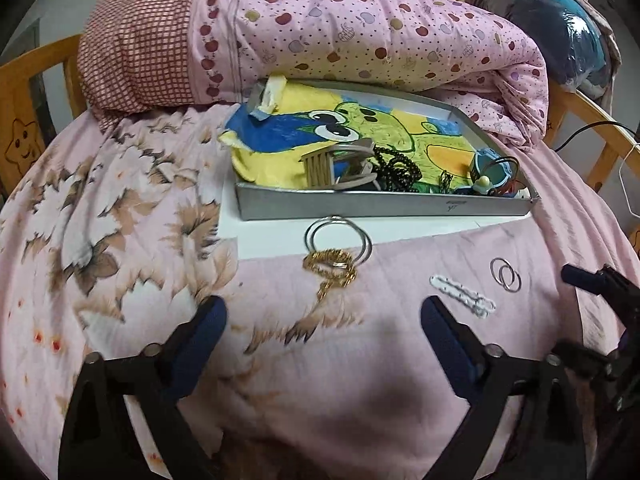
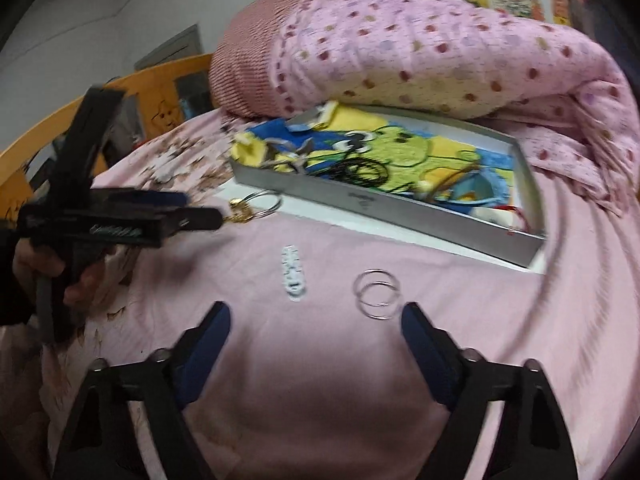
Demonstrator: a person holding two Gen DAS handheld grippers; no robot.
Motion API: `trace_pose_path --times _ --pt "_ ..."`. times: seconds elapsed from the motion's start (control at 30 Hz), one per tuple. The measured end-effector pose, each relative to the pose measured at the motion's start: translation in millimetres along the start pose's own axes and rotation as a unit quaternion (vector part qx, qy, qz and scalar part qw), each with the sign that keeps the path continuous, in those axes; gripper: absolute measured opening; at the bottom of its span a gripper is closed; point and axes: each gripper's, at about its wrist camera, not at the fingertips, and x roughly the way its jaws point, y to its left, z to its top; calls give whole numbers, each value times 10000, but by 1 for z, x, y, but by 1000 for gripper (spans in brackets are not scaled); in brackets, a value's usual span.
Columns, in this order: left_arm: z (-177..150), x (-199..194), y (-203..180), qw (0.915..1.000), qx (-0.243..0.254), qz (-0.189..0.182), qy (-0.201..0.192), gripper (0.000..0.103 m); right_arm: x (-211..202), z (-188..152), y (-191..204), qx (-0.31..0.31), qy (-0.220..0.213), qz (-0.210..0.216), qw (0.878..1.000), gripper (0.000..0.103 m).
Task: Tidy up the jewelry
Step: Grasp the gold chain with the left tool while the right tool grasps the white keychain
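A grey box (image 1: pixel 384 203) (image 2: pixel 400 210) lined with a cartoon cloth sits on the pink bed and holds black beads (image 1: pixel 396 168), a hair claw (image 1: pixel 344 164) and a blue trinket (image 1: pixel 490 170). In front lie a gold chain (image 1: pixel 332 270) over two large silver hoops (image 1: pixel 338 236) (image 2: pixel 266 202), a white hair clip (image 1: pixel 462 295) (image 2: pixel 294 274) and two small silver rings (image 1: pixel 506 275) (image 2: pixel 376 294). My left gripper (image 1: pixel 323 316) is open and empty, just short of the gold chain. My right gripper (image 2: pixel 316 320) is open and empty, just short of the small rings.
A rolled pink quilt (image 1: pixel 360 28) and a checked pillow (image 1: pixel 136 44) lie behind the box. Wooden bed rails (image 1: pixel 36 88) run along both sides. A white sheet (image 1: pixel 280 236) lies under the box. The left gripper's body (image 2: pixel 100 216) shows at the left of the right wrist view.
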Motion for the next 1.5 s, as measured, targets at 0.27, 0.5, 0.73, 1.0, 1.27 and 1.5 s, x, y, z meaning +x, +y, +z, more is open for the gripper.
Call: trace_pose_path --times 0.27,0.5,0.73,1.0,1.27,1.5 --pt "10 24 4 9996 80 -132 245 48 25 8 5 -43 245 422 9988 50" --pt "17 33 8 9994 28 -153 303 39 38 16 -3 193 329 602 9975 42" --pt "21 35 16 9992 -53 -283 289 29 44 18 -6 303 403 679 9964 35" --pt "21 33 21 9987 -74 -386 320 27 45 18 -6 317 463 685 9961 35" --pt "23 40 16 9980 -41 -432 449 14 46 17 -4 287 533 627 9962 35" --pt "20 38 12 9986 -100 -283 434 11 48 18 -4 257 577 564 9964 16"
